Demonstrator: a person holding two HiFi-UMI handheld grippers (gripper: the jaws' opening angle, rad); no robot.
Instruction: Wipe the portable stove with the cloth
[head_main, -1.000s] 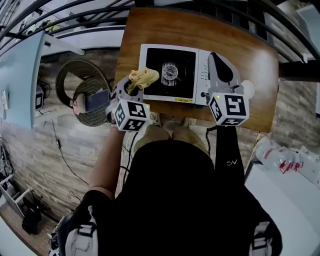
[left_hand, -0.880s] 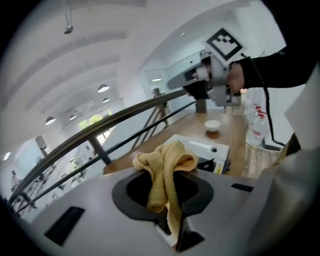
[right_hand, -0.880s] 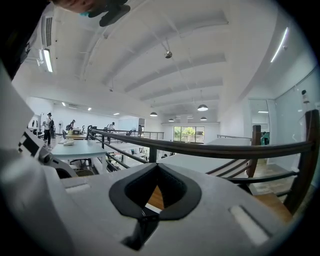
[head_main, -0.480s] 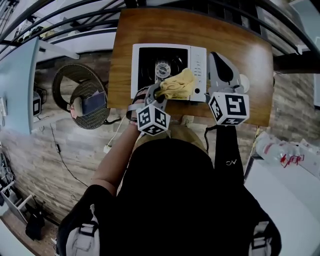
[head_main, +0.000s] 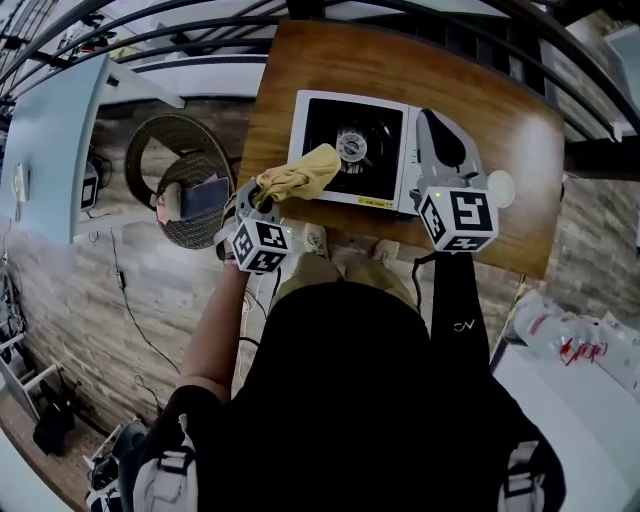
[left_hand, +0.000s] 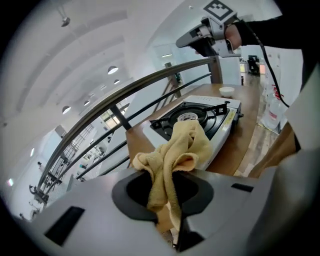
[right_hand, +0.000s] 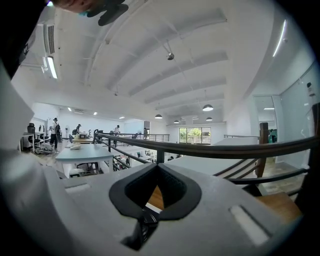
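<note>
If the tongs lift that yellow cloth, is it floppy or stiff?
Probably floppy: the cloth bunches in soft folds from the left tongs and sags toward the portable stove. It likely weighs little, since one pinch holds it. Its fuzzy weave probably grips rather than slips.

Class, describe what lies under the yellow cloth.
The cloth, pinched in the left gripper, lies over the stove's near left corner. The burner beside it is uncovered. The patch of stove beneath the cloth is hidden.
</note>
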